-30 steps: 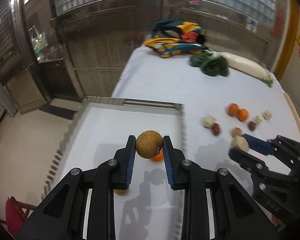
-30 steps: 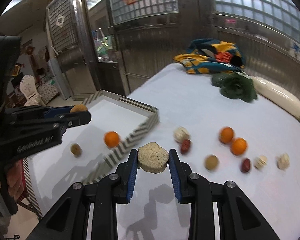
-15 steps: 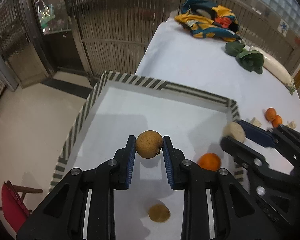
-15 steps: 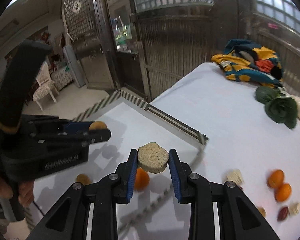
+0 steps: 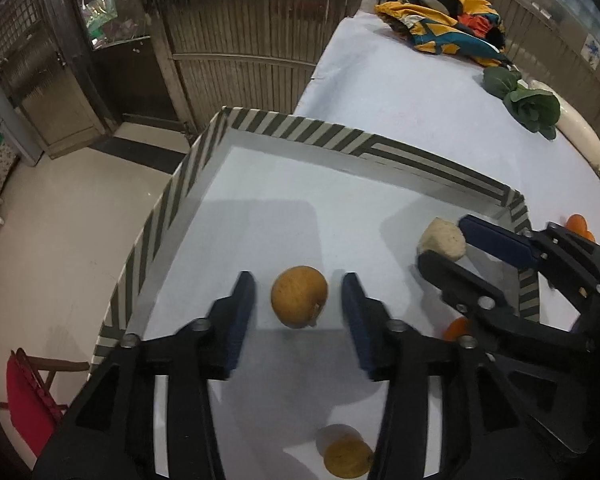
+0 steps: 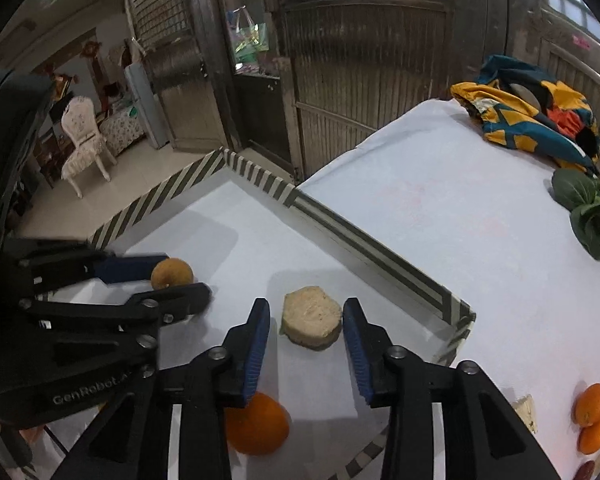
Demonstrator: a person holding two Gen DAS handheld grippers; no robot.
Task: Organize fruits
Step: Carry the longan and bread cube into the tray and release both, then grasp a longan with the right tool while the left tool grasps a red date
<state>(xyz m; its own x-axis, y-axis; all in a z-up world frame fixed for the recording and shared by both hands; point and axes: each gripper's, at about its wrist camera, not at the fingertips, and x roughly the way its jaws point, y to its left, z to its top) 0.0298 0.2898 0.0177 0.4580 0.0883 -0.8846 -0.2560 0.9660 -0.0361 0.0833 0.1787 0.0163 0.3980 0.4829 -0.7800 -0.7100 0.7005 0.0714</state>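
Over the striped tray, the left gripper had its jaws opening, the blue pads clear of the round brown fruit that sat between them, seemingly just let go above the tray floor. The right gripper was opening too; the pale cut chunk lay between its pads with a gap showing on each side, though whether it already rested on the tray was hard to tell. An orange and a small yellowish fruit were in the tray, near its front. More oranges waited on the white surface outside the tray wall.

The brown fruit looked firm, smooth and light, and likely to roll once freed, so a grip across its widest middle would suit it. The chunk seemed rough, dry and somewhat crumbly; its flat sides offered the pads a steadier hold, with gentle pressure. The oranges would probably take a firmer squeeze at their equator
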